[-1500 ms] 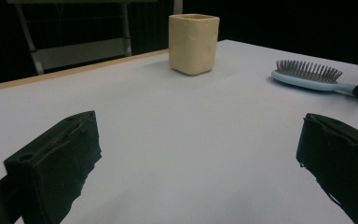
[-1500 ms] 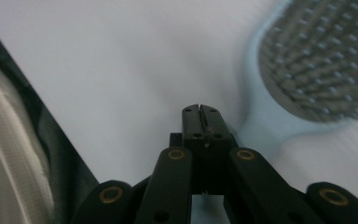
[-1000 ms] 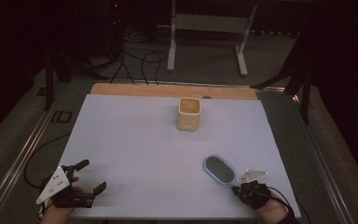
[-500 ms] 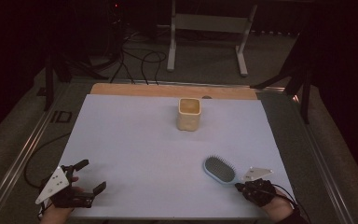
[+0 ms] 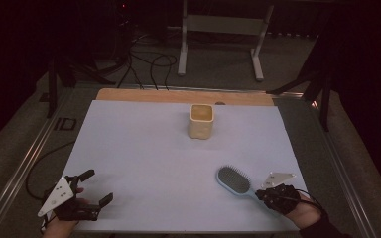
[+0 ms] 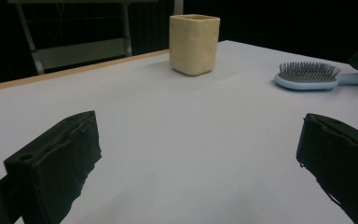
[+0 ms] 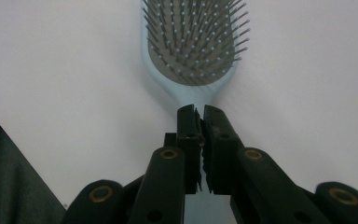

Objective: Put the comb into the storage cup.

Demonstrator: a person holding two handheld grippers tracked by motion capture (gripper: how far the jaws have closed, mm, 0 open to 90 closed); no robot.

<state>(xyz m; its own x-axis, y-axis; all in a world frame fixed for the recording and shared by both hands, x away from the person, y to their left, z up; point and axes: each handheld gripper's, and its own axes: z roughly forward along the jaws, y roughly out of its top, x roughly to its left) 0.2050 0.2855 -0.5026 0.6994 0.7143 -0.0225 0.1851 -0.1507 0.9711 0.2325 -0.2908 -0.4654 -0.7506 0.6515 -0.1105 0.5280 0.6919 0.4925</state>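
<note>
Right gripper (image 5: 264,194) clamped on handle of brush (image 5: 233,179), bristles up, lying on sheet (image 5: 144,163) near right front corner. Left gripper (image 5: 95,188) jaws wide apart, holding nothing, front left.

the scene is dimly lit and the far surroundings are lost in darkness. the white table (image 5: 144,148) is evenly lit, with soft shadows; near jaws are blurred.

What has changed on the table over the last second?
Little. The right gripper stays shut on the hairbrush handle; hand and brush have shifted slightly toward the table's near edge. The left gripper stays open and idle, and the yellow cup has not moved.
</note>
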